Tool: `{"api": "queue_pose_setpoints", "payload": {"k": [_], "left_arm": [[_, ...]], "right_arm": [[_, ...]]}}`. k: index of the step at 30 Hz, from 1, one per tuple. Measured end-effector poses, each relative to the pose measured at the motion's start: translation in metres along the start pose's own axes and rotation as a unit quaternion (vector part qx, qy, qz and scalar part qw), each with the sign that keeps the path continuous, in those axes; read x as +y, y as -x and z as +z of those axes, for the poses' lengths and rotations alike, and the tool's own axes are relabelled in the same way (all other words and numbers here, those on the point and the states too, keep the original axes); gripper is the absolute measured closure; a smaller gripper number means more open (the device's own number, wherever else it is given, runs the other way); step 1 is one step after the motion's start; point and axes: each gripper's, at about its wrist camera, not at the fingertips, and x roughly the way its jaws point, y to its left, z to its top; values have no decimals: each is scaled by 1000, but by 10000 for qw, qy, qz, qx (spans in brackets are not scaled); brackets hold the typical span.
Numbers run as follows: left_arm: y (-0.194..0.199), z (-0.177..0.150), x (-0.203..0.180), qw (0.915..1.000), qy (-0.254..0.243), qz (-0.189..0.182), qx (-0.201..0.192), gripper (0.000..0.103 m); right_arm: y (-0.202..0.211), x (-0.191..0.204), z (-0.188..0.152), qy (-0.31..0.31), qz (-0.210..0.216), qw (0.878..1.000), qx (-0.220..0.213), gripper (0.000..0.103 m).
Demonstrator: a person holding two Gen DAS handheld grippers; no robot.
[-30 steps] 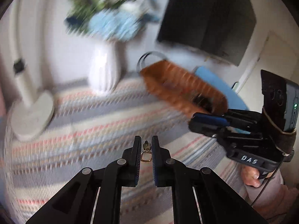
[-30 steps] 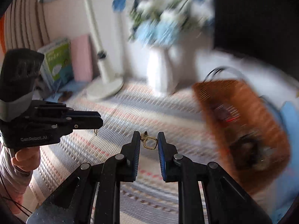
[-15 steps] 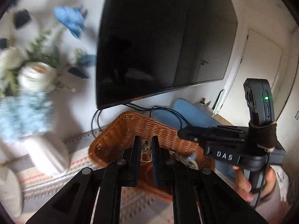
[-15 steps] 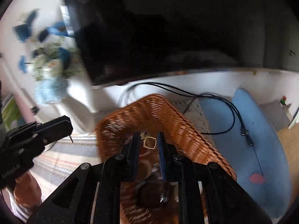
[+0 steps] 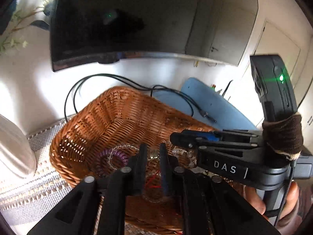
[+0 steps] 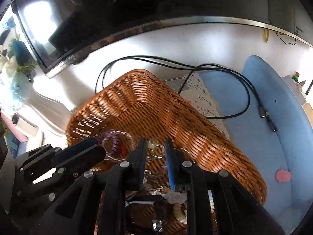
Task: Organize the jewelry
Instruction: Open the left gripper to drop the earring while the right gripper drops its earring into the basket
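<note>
A pale woven striped cloth (image 5: 37,193) covers the supporting surface. On it sit the brown wicker basket (image 5: 121,117) and, at the left edge, a white vase (image 5: 13,150). Behind the basket, black cables (image 6: 225,72) trail onto what seems a blue board (image 6: 260,137).

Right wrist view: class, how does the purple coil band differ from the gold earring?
Colour and shape: the purple coil band is a round spiral ring, while the gold earring is a thin squarish loop.
Pose: the purple coil band lies loose inside the wicker basket, while the gold earring is pinched in the right tool.
Shared: both are small ring-shaped pieces over the basket.
</note>
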Motion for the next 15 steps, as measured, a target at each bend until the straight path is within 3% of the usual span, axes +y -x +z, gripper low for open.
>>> {"api": "queue_pose_setpoints", "payload": {"k": [2, 6, 9, 15], "left_arm": [[17, -2, -3, 9998, -35, 110, -152, 63], [57, -10, -13, 9987, -197, 309, -352, 63], [94, -19, -25, 9975, -270, 391, -514, 61], [196, -44, -63, 9891, -540, 483, -1281, 54]], "right_arm": [[14, 3, -2, 1, 1, 9999, -126, 79], [46, 10, -9, -12, -40, 9994, -344, 75], [84, 24, -22, 13, 2, 9980, -637, 65], [177, 70, -63, 343, -91, 9891, -1426, 57]]}}
